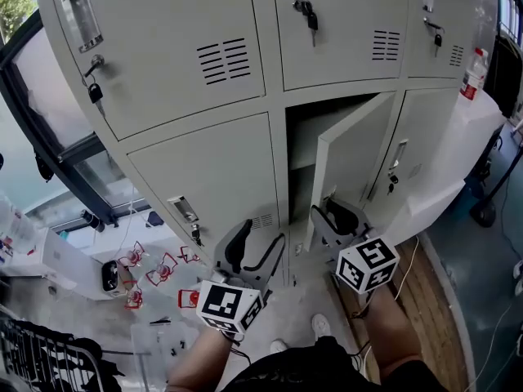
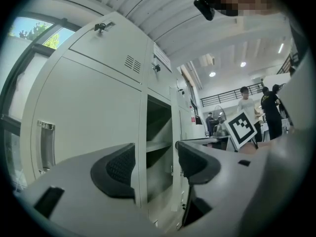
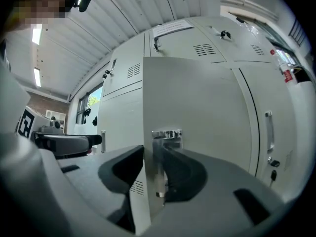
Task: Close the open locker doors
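A grey locker bank fills the head view. One lower door [image 1: 353,155] stands swung out from its dark compartment [image 1: 301,149]. My right gripper [image 1: 328,211] is at that door's free edge. In the right gripper view the door [image 3: 197,102] passes between the jaws of my right gripper [image 3: 154,168] beside the chrome handle [image 3: 167,135], one pad on each face, shut on it. My left gripper [image 1: 263,232] hangs open in front of the shut lower-left door [image 1: 212,178]. In the left gripper view my left gripper [image 2: 155,164] has nothing between its jaws, and the open compartment [image 2: 159,127] lies ahead.
Keys hang from several locker locks [image 1: 309,13]. A red-labelled bottle [image 1: 474,72] stands on a white surface at the right. Red-and-white items [image 1: 155,269] and a wire rack [image 1: 41,358] lie on the floor at the left. My shoes [image 1: 320,325] are below. People stand far off [image 2: 269,110].
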A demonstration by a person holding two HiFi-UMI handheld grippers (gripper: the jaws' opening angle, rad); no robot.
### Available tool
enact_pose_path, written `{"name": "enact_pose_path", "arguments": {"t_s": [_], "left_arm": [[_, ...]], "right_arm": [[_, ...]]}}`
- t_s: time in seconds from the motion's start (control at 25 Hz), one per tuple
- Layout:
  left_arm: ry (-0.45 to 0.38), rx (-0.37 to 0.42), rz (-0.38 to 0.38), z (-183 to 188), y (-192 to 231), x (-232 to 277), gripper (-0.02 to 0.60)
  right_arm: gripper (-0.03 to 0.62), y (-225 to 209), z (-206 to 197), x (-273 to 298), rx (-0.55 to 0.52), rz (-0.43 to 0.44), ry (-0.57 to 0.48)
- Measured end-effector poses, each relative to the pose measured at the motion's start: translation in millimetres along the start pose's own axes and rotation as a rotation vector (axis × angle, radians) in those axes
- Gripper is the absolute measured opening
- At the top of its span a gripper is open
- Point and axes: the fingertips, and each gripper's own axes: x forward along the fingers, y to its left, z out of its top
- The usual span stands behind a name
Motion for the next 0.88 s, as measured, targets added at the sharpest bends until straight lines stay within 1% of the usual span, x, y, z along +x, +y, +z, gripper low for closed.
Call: {"name": "enact_pose_path", "arguments": {"t_s": [0.4, 0.56, 0.88], "left_arm": [[-0.004, 0.008, 0.092, 1, 23, 3, 0.276], [-0.003, 0.005, 0.131, 2, 33, 5, 0.276], [-0.008, 0.013, 0.192, 3, 48, 12, 0.276]], "right_arm": [[0.127, -1, 6, 39, -0.019, 0.079, -0.004], [0.143, -1, 7, 55, -0.024, 0.116, -0.002], [0.147, -5, 10, 82, -0.024, 0.17, -0.007]]}}
